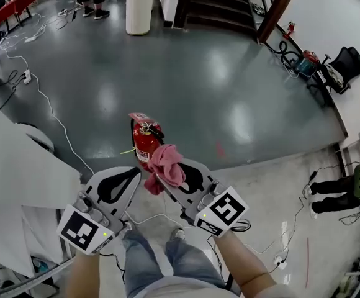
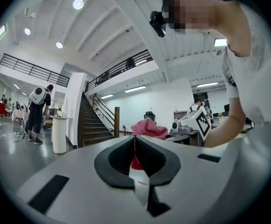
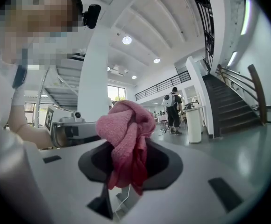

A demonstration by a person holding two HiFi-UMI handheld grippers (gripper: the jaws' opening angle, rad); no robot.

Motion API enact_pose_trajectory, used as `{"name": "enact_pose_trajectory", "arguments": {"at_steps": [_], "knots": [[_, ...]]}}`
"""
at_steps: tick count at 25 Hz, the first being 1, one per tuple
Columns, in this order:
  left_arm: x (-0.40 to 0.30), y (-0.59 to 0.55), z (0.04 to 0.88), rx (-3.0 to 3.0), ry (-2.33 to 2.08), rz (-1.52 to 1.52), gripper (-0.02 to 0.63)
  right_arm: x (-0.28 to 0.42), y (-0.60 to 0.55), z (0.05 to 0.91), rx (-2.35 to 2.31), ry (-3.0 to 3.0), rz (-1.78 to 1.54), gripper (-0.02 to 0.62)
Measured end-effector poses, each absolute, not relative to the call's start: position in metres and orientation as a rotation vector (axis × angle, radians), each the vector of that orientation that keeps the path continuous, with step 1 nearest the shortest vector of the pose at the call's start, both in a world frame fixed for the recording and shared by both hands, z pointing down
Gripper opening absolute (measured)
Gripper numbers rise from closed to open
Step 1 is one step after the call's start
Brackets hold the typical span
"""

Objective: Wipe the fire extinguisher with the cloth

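**Cloth held ready by the extinguisher**

The right hand-held gripper (image 3: 126, 149) is clamped on the crumpled pink terry cloth (image 1: 166, 165), probably so that a soft wad sticks out for wiping. The left hand-held gripper (image 2: 135, 141) has its jaws closed on nothing. The red metal fire extinguisher (image 1: 144, 144) stands upright on the grey floor (image 1: 229, 92), just beyond the cloth; whether they touch is not clear

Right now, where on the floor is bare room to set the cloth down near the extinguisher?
The grey floor right of the fire extinguisher and beyond it toward the staircase is bare. Crowded: the white cable on its left, tools by the right wall.
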State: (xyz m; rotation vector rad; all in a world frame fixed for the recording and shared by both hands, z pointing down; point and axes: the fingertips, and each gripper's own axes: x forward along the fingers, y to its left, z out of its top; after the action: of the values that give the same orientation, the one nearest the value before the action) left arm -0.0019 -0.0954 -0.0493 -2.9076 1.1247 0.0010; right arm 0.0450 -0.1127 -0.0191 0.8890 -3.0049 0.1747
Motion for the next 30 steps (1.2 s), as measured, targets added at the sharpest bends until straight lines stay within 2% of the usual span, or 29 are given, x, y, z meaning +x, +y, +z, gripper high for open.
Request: {"name": "enact_pose_trajectory", "arguments": {"at_steps": [8, 14, 30], "knots": [[-0.033, -0.142, -0.018, -3.049, 0.814, -0.047, 0.012, 0.017, -0.152, 0.008, 1.209, -2.907, 0.207, 0.141], [-0.041, -0.156, 0.021, -3.046, 0.711, -0.101, 0.012, 0.003, -0.170, 0.049, 1.278, -2.854, 0.184, 0.141], [-0.022, -0.180, 0.240, -2.954, 0.691, -0.051, 0.011, 0.015, -0.206, 0.258, 1.257, -2.890, -0.137, 0.141]]}}
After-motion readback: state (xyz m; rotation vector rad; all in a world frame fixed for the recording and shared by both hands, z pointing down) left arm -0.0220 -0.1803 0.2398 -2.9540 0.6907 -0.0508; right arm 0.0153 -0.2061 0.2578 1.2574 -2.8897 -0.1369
